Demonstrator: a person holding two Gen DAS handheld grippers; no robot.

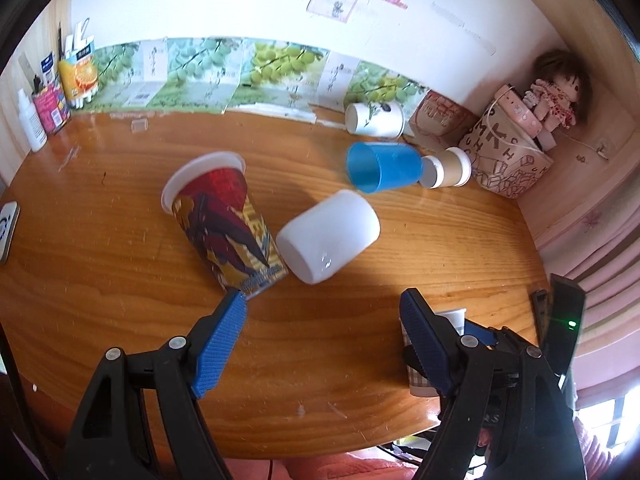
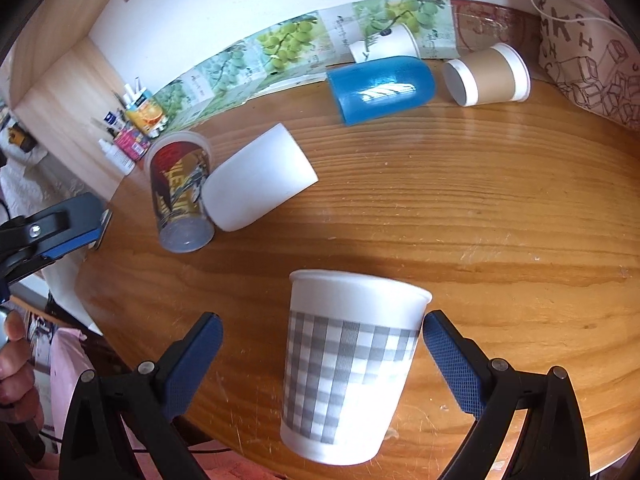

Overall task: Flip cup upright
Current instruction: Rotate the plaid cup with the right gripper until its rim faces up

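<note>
Checked paper cup (image 2: 348, 364) stands upright, mouth up, near the worktop's (image 2: 500, 216) front edge, between the spread fingers of the right tool (image 2: 322, 344); neither pad touches it. Beyond the checked cup, a white cup (image 2: 258, 178) lies on its side against a printed cup (image 2: 180, 196); farther back lie a blue cup (image 2: 380, 86) and a brown cup (image 2: 488, 74). Left tool (image 1: 322, 312) is spread wide, pinching nothing, just short of the printed cup.

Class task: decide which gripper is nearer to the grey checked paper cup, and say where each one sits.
Right. The right gripper has its open fingers either side of the grey checked paper cup, which stands upright. The left gripper is off to the cup's left, toward the red printed cup.
</note>
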